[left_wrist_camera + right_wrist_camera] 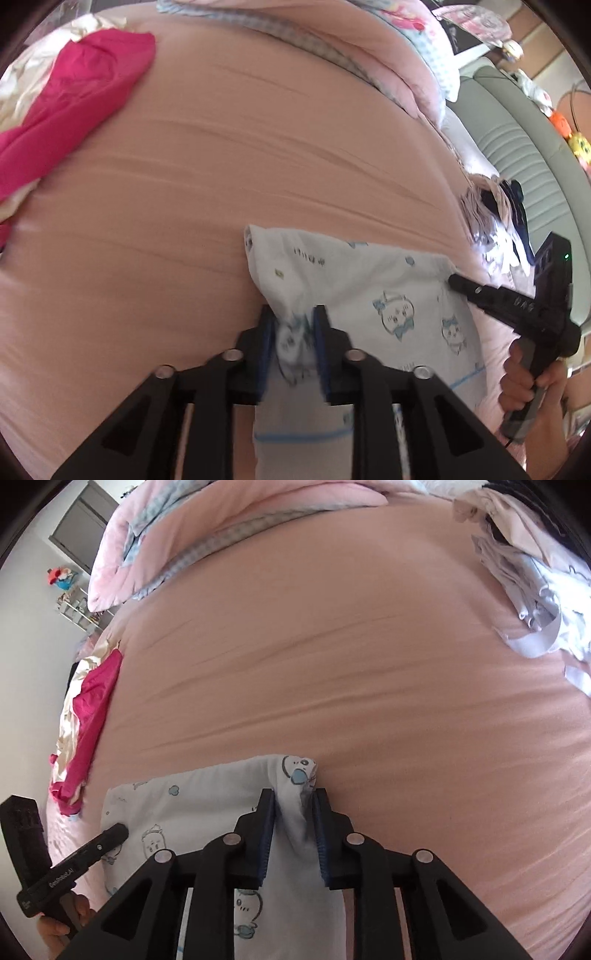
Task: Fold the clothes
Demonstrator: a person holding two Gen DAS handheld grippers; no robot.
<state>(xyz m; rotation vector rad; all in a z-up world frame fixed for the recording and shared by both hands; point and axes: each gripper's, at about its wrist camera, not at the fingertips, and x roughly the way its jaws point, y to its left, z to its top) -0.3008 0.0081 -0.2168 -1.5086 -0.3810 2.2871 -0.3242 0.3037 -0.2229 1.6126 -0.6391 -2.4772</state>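
Observation:
A white garment with blue cartoon prints [369, 291] lies on the pink bed sheet [221, 166], its top edge folded over. My left gripper [293, 332] is shut on the garment's left corner. My right gripper [293, 812] is shut on its right corner [295, 775]. Each gripper shows in the other's view: the right one [454, 278] at the garment's right edge, the left one [122, 829] at its left edge. The garment [192, 805] spans between them near the bed's front edge.
A magenta garment [70, 122] lies on a cream pile at the left, also in the right wrist view [92, 709]. A heap of pale and dark clothes [535, 602] sits at the right. A rolled pink duvet [369, 48] runs along the back.

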